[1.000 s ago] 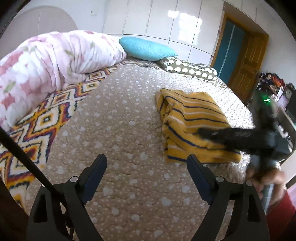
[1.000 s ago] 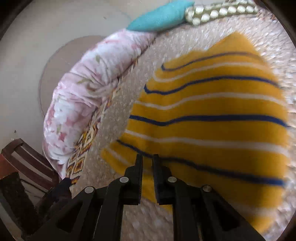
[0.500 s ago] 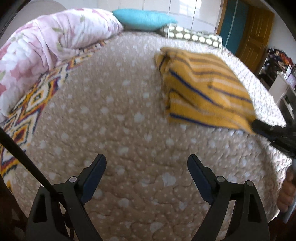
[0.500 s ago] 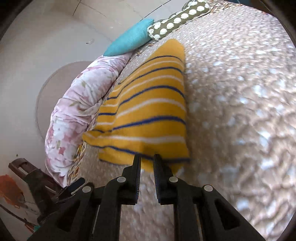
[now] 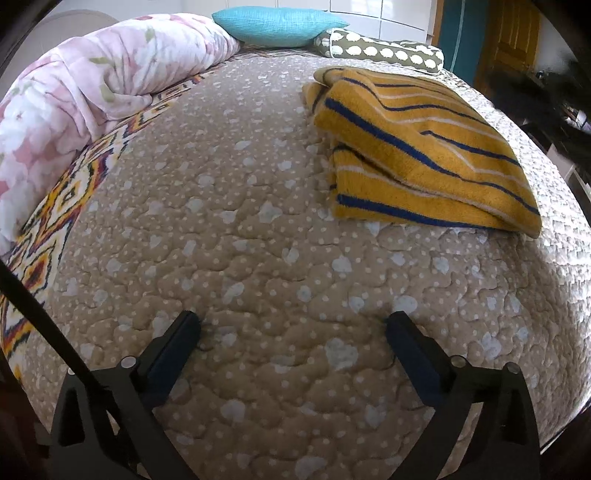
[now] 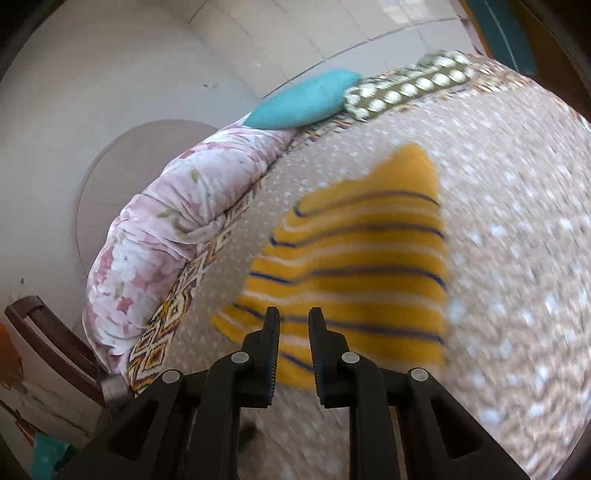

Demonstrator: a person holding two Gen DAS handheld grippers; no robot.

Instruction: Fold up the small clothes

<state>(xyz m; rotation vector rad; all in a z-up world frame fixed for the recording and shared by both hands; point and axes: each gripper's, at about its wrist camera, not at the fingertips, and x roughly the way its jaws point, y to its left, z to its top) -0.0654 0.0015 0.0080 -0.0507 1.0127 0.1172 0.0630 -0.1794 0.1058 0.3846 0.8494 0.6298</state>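
A folded yellow garment with blue and white stripes (image 5: 421, 155) lies on the beige quilted bed (image 5: 258, 258), at the right in the left wrist view. It also shows blurred in the right wrist view (image 6: 362, 266). My left gripper (image 5: 291, 328) is open and empty, low over the quilt, well short of the garment. My right gripper (image 6: 293, 325) has its jaws close together with a narrow gap and nothing between them. It is raised above the garment's near edge.
A pink floral duvet (image 5: 92, 85) is rolled along the bed's left side. A teal pillow (image 5: 277, 22) and a spotted olive pillow (image 5: 384, 55) lie at the head. A patterned sheet (image 5: 55, 206) shows at the left. A dark wooden chair (image 6: 55, 339) stands beside the bed.
My right gripper has let go of the garment's edge and drawn back and up from it. The garment now lies flat. My left gripper has dropped lower toward the quilt.
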